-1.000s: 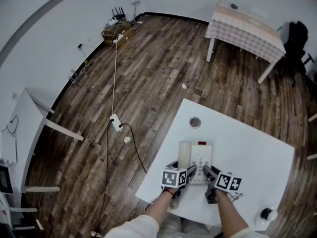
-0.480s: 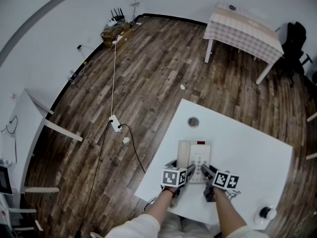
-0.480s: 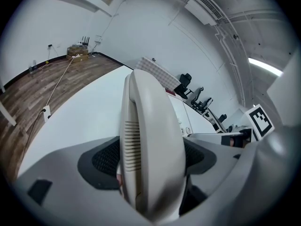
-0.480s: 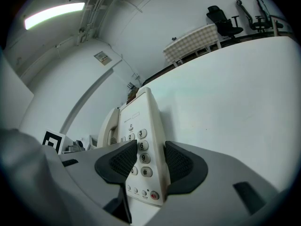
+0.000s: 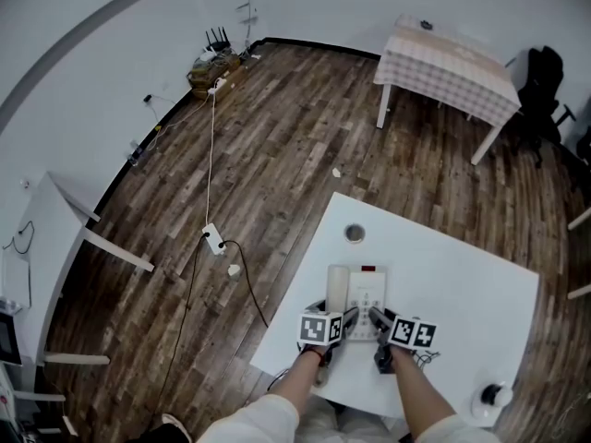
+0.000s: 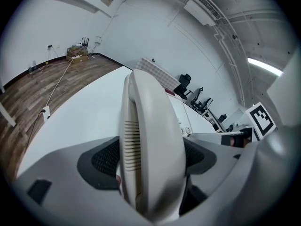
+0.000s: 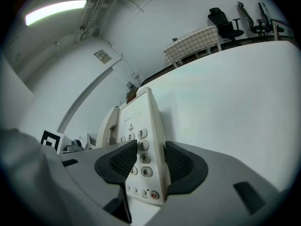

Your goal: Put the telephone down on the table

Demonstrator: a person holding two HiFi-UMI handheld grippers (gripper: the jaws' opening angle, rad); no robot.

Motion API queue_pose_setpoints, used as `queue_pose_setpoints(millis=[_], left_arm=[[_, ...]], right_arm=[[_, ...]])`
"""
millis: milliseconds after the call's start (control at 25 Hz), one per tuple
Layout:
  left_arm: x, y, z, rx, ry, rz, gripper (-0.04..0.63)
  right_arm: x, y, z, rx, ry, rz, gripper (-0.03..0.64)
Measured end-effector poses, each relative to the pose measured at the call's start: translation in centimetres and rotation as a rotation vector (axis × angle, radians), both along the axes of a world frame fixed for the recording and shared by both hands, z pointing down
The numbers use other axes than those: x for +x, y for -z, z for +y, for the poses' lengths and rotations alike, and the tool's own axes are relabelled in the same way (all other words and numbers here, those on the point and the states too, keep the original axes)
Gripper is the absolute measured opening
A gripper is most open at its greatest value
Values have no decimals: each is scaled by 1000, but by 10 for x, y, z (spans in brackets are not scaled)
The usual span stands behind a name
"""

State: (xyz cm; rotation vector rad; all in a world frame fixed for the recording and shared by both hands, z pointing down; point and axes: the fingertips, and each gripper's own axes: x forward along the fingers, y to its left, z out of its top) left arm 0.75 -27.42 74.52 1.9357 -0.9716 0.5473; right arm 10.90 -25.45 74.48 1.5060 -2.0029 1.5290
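Note:
A white desk telephone [image 5: 367,295] sits low over the white table [image 5: 462,284], near its front edge. Its handset [image 5: 339,289] lies in the cradle on the left side. My left gripper [image 5: 347,318] is shut on the near end of the handset [image 6: 150,140], which fills the gap between the pads. My right gripper [image 5: 375,318] is shut across the right edge of the telephone base [image 7: 141,126], beside the number keys. Whether the base touches the table is hidden.
A round hole [image 5: 355,233] lies in the table beyond the phone. A small black-and-white object [image 5: 494,396] stands at the front right corner. On the wooden floor are a power strip with cables [image 5: 214,240], a checked-cloth table [image 5: 448,63] and a black chair [image 5: 545,77].
The whole scene has slid a little left and up in the head view. Both grippers keep their hold on the phone, and the right one sits slightly nearer the left.

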Motion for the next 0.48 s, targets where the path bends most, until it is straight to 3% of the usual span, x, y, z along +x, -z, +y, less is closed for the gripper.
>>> queue_pose_setpoints(millis=[240,480], left_arm=[[0,-4,0,-29,-5,-13,379],[-1,-1,-3,-34,-12,-43,379]], right_arm=[[0,-2,0,-22,19,56,209],[-3,6,-3,-24,136,197,198]])
